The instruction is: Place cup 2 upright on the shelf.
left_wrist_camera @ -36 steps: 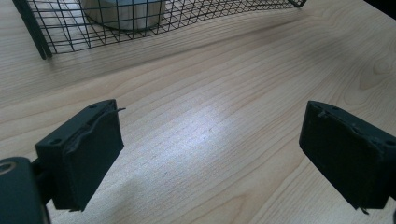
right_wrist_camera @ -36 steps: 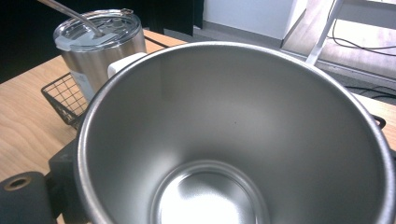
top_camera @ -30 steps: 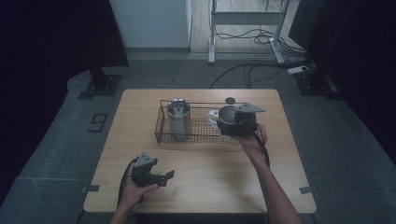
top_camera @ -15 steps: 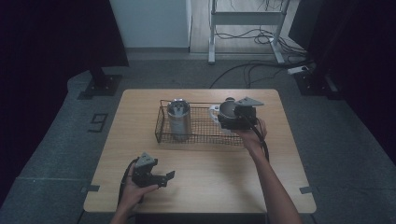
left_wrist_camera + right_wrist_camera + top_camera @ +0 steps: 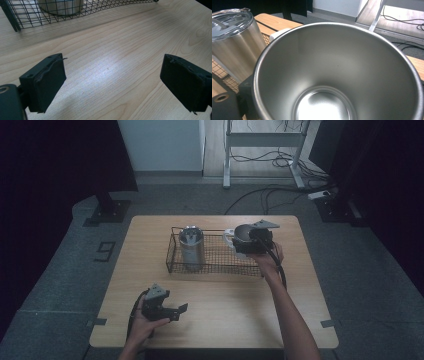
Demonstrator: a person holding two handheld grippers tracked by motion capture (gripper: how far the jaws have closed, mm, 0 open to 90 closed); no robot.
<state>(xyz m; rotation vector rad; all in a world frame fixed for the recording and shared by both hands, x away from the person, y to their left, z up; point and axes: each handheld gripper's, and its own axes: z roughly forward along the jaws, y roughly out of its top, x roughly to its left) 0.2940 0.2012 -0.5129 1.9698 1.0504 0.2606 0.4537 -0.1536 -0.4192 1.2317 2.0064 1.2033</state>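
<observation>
A black wire basket (image 5: 220, 266) sits mid-table. A lidded steel tumbler (image 5: 190, 246) stands upright in its left end, and it also appears in the right gripper view as the tumbler (image 5: 233, 37) at upper left. My right gripper (image 5: 246, 240) hovers over the basket's right end, shut on an open steel cup (image 5: 337, 75) whose empty inside faces that camera. A white mug (image 5: 229, 237) peeks out just left of the gripper. My left gripper (image 5: 172, 312) rests near the front left of the table, open, with bare wood between its pads (image 5: 45, 82).
The wooden table (image 5: 225, 320) has free room in front of the basket. The basket's near wire wall (image 5: 50, 17) lies ahead of the left gripper. Past the table's far edge are a metal stand (image 5: 265, 140) and floor cables (image 5: 270, 195).
My right gripper has carried the steel cup a little farther away and leftward over the basket's right end. The left gripper has stayed where it was.
</observation>
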